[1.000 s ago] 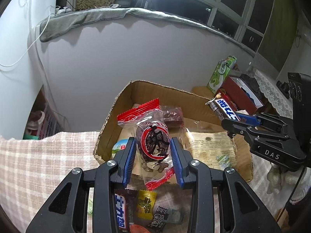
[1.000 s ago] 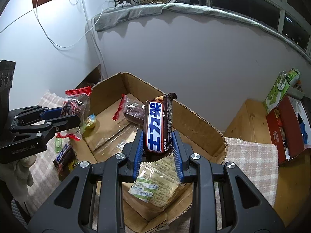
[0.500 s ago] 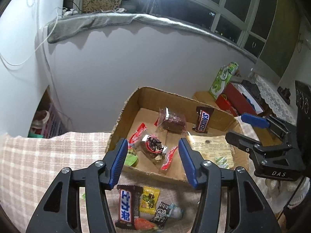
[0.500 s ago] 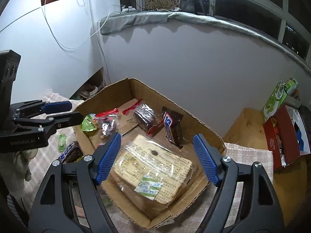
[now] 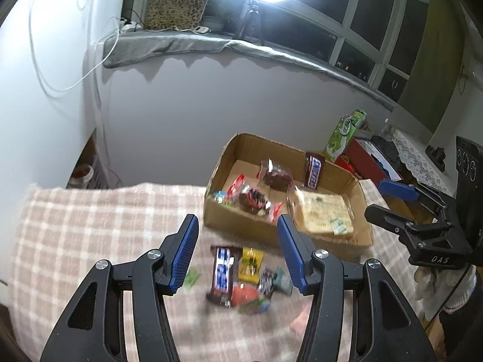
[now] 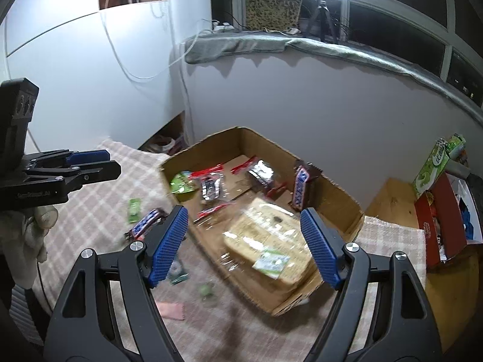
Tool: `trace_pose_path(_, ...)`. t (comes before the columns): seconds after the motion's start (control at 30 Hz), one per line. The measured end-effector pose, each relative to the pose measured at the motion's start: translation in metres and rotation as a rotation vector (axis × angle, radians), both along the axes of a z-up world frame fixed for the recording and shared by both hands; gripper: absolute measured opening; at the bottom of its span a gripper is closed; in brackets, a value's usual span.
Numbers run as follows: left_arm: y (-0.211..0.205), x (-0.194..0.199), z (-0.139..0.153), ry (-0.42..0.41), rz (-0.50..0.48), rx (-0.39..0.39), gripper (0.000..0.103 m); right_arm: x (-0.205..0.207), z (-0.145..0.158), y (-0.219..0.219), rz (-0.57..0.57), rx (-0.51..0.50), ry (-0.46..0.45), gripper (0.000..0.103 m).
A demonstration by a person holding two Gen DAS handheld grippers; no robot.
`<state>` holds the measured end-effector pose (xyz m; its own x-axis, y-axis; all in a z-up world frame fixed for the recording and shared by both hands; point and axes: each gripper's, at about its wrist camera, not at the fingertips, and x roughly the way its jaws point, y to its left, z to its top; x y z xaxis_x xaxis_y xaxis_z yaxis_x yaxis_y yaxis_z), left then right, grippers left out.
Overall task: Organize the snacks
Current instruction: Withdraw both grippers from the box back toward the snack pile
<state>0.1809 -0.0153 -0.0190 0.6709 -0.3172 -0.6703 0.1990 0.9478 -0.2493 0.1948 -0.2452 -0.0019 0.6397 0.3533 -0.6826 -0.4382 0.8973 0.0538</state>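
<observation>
Now the chocolate bar (image 5: 222, 270) lies lengthwise just below the spread, empty left gripper (image 5: 238, 252), nearer than the spread, empty right gripper (image 6: 244, 246).

Box (image 5: 241, 223): plain brown cardboard, matt, edges a bit ragged. Cloth (image 5: 90, 229) on the surface: woven check fabric, soft, matt. Snack wrappers (image 5: 238, 274): glossy plastic/foil. Cracker pack (image 6: 271, 241): clear shiny film. Tongs' pads (image 6: 169, 241): blue ribbed rubber w/ matt black plastic arms, bright metal screws. Side table (image 6: 389, 205): bare wood.
</observation>
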Motion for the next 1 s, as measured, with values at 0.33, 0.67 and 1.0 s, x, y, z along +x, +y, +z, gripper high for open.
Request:
trace_pose_path(0.33, 0.010, -0.043, -0.026, 0.038, 0.011, -0.015, 0.053, -0.050, -0.015, 0.008, 0.088, 0.000, 0.033, 0.079)
trace_pose_path(0.67, -0.011, -0.058, -0.062, 0.115, -0.033, 0.006, 0.053, -0.065, -0.063, 0.016, 0.124, -0.028, 0.144, 0.071)
trace_pose_path(1.0, -0.035, -0.042, -0.082, 0.164, -0.069, 0.039, 0.053, -0.042, -0.097, 0.017, 0.111, -0.030, 0.223, 0.057)
